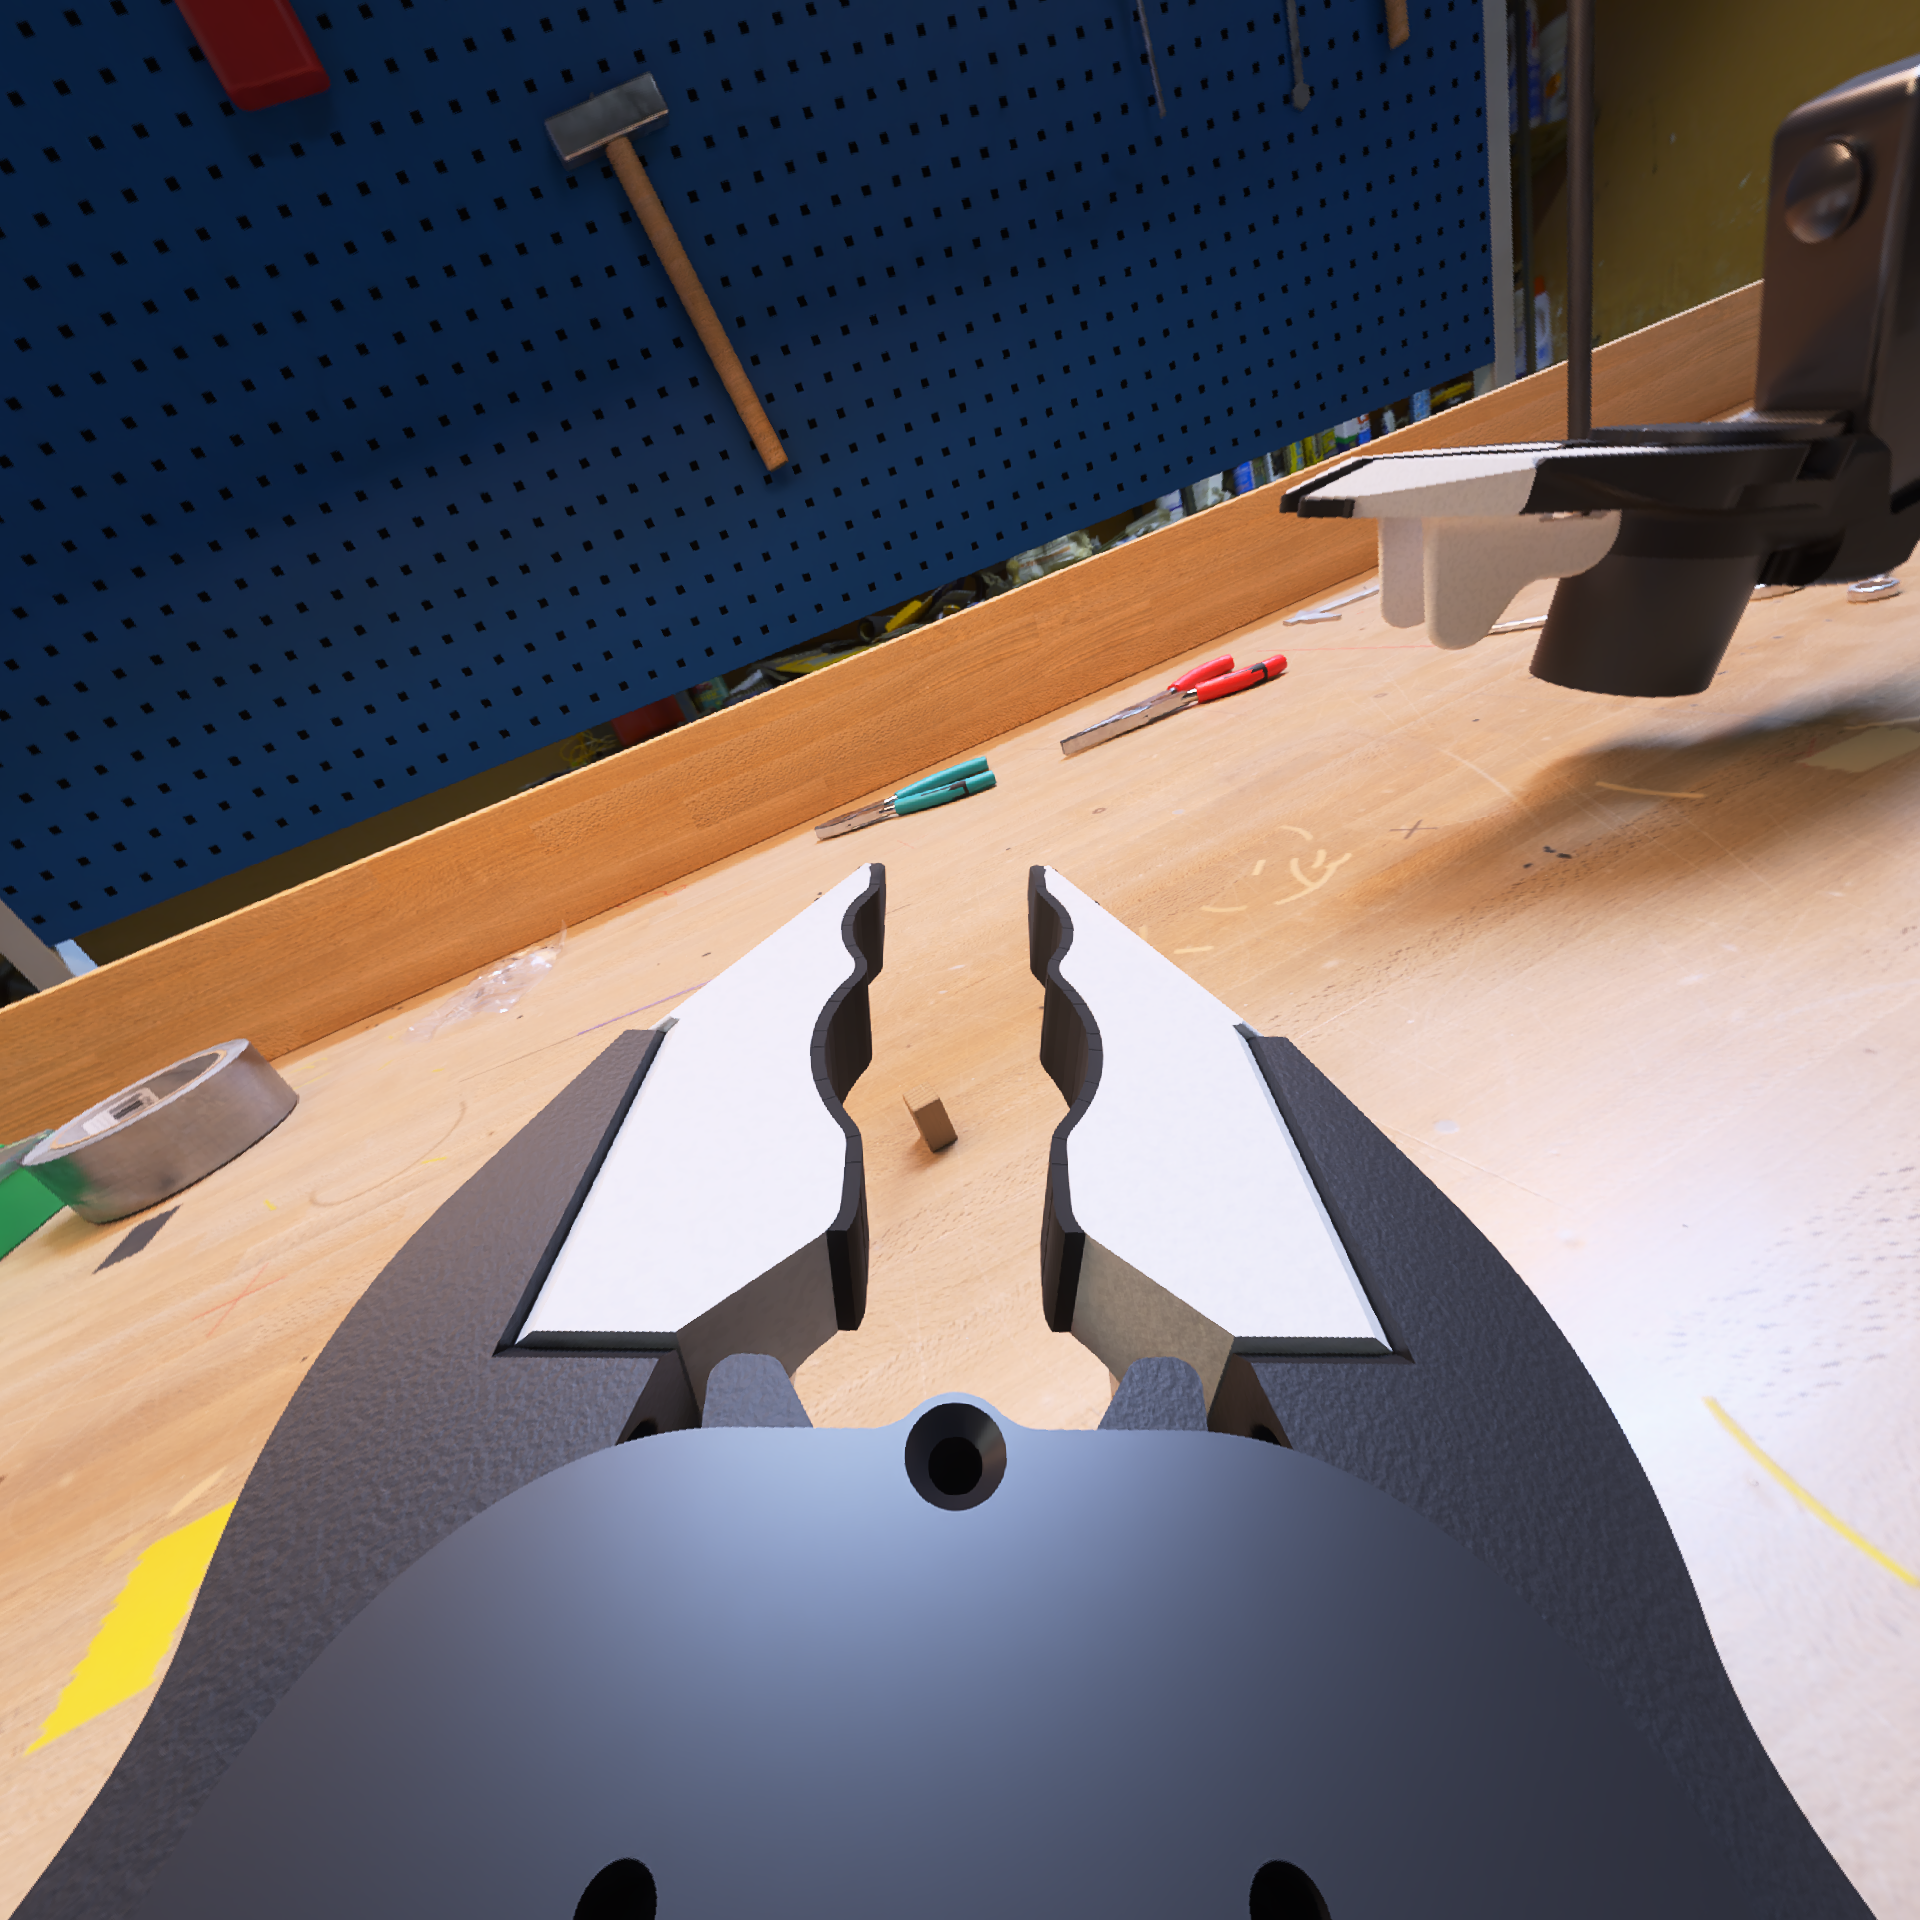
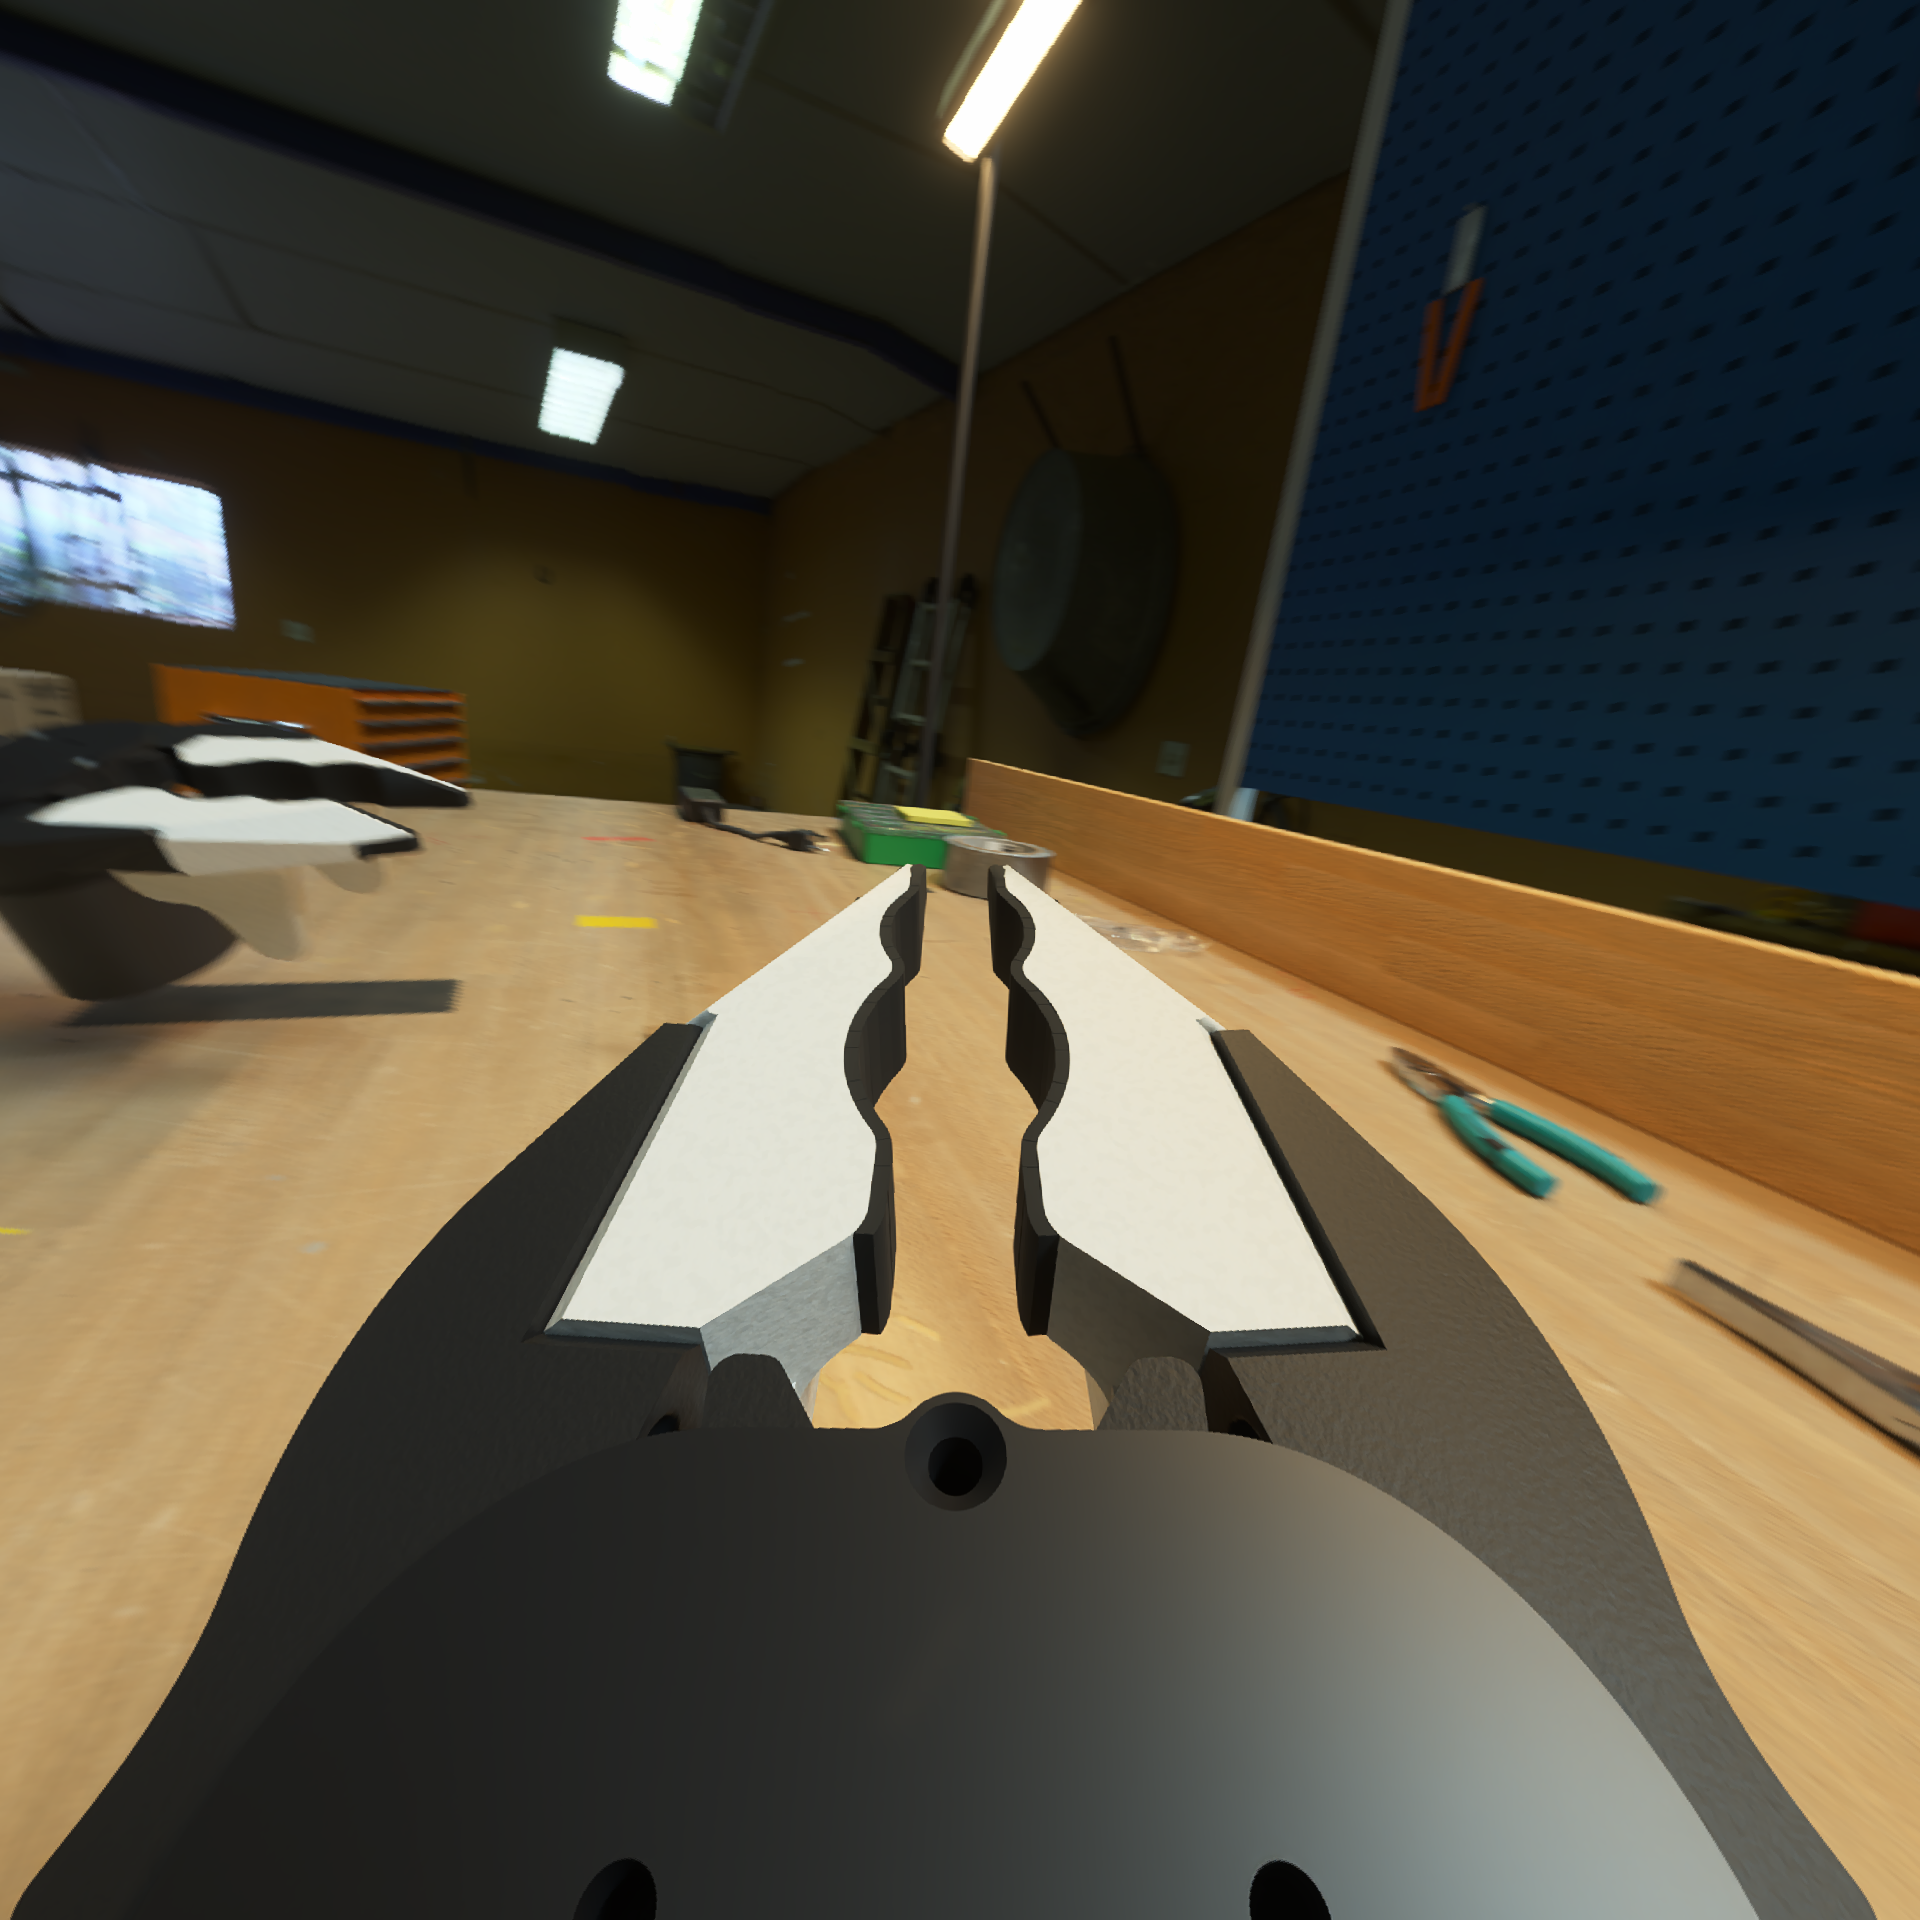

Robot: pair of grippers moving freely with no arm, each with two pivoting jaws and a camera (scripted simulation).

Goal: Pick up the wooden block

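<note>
A small wooden block (image 1: 930, 1120) lies on the wooden workbench (image 1: 1351, 1039). In the left wrist view it shows in the gap between my left gripper's fingers, below them and apart from both. My left gripper (image 1: 956, 873) is open and empty above the bench. My right gripper (image 2: 956, 873) is empty, its fingers a narrow gap apart, low over the bench. The block does not show in the right wrist view. The right gripper also shows at the upper right of the left wrist view (image 1: 1299, 502), and the left gripper at the left of the right wrist view (image 2: 436, 821).
A wooden back rail (image 1: 623, 821) and a blue pegboard (image 1: 312, 520) with a hammer (image 1: 665, 260) bound the bench. Teal pliers (image 1: 914, 795), red pliers (image 1: 1184, 696), a tape roll (image 1: 166, 1127) and a green box (image 2: 883, 831) lie near the rail.
</note>
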